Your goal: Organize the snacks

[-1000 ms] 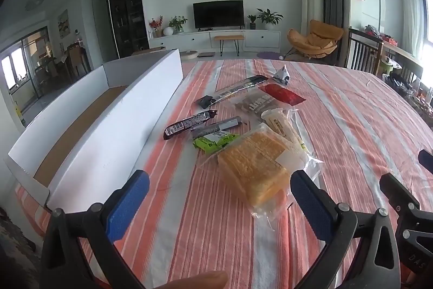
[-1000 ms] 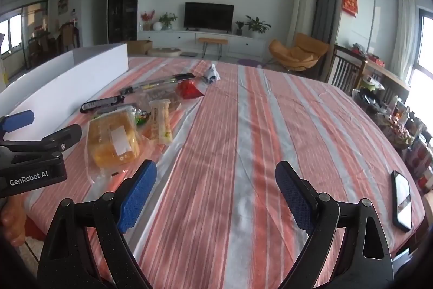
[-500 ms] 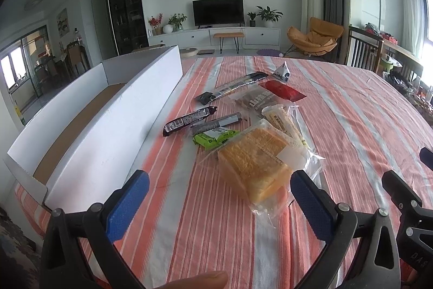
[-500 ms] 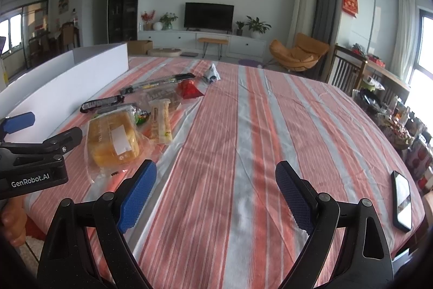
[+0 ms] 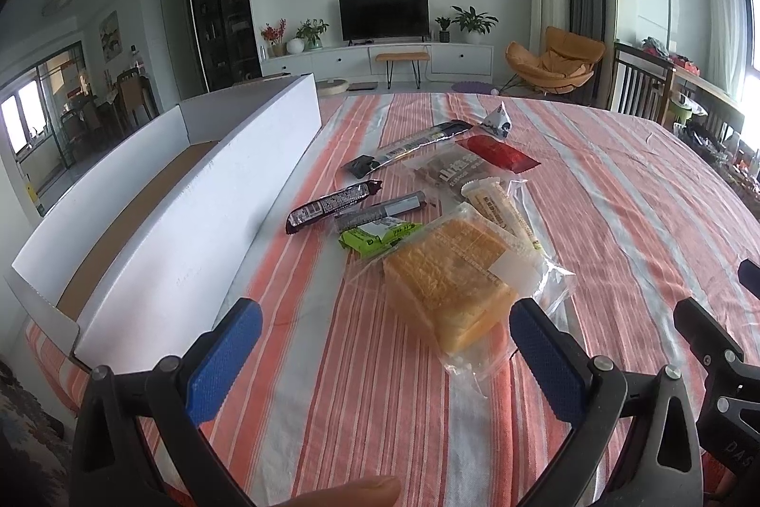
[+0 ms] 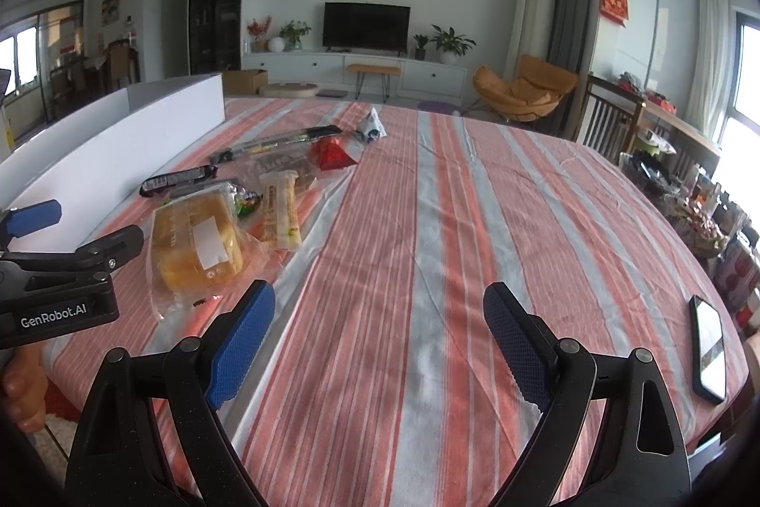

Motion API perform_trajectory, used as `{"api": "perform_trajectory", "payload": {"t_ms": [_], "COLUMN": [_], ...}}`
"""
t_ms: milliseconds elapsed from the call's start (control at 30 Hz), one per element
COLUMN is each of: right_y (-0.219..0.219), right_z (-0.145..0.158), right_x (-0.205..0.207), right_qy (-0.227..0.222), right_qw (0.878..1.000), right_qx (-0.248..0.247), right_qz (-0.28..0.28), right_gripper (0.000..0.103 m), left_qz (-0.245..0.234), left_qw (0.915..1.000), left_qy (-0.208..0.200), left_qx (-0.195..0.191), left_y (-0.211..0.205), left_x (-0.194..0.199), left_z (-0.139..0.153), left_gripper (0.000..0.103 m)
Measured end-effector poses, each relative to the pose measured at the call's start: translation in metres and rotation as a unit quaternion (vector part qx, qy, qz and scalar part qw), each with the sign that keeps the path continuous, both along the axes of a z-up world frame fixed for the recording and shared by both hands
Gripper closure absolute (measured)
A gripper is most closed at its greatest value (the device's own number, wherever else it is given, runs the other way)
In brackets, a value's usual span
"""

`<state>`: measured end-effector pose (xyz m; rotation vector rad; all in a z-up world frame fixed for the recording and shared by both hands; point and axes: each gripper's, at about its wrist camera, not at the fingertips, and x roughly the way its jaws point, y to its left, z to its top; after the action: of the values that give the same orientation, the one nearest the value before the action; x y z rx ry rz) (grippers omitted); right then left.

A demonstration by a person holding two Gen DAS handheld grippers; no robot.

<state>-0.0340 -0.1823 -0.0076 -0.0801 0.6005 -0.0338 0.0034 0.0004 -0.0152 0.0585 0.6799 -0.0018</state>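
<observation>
Left gripper (image 5: 385, 348): jaws spread wide, nothing between, hovering above striped tablecloth (image 5: 617, 222). Right gripper (image 6: 379, 333): jaws likewise spread, nothing held.

Snack cluster at 12 o'clock of left gripper: bagged bread (image 5: 446, 286) nearest, its near corner just beside right-hand blue pad. Cream stick pack (image 5: 503, 212) touching bread at 1 o'clock. Green packet (image 5: 377, 236) and dark bar (image 5: 332, 205) at 11 o'clock of bread. Red packet (image 5: 498, 153) farther back.

White box (image 5: 199, 212) along table at 10 o'clock of left gripper. Phone (image 6: 708, 348) at 3 o'clock of right gripper, well apart from snacks.
</observation>
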Motion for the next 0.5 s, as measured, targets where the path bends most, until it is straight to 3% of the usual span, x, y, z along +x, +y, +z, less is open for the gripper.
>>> {"api": "perform_trajectory", "payload": {"t_ms": [500], "right_y": [-0.0013], "right_z": [-0.0007], "right_x": [-0.0002], "right_qy": [0.000], "right_qw": [1.000], "right_qx": [0.002], "right_qz": [-0.001], "right_gripper": [0.011], "left_qz": [0.001], "left_qw": [1.0000], "left_qy": [0.001], "left_qx": [0.000], "left_y": [-0.0009], "left_x": [0.0005], "left_z": [0.0003], "left_gripper": [0.000]}}
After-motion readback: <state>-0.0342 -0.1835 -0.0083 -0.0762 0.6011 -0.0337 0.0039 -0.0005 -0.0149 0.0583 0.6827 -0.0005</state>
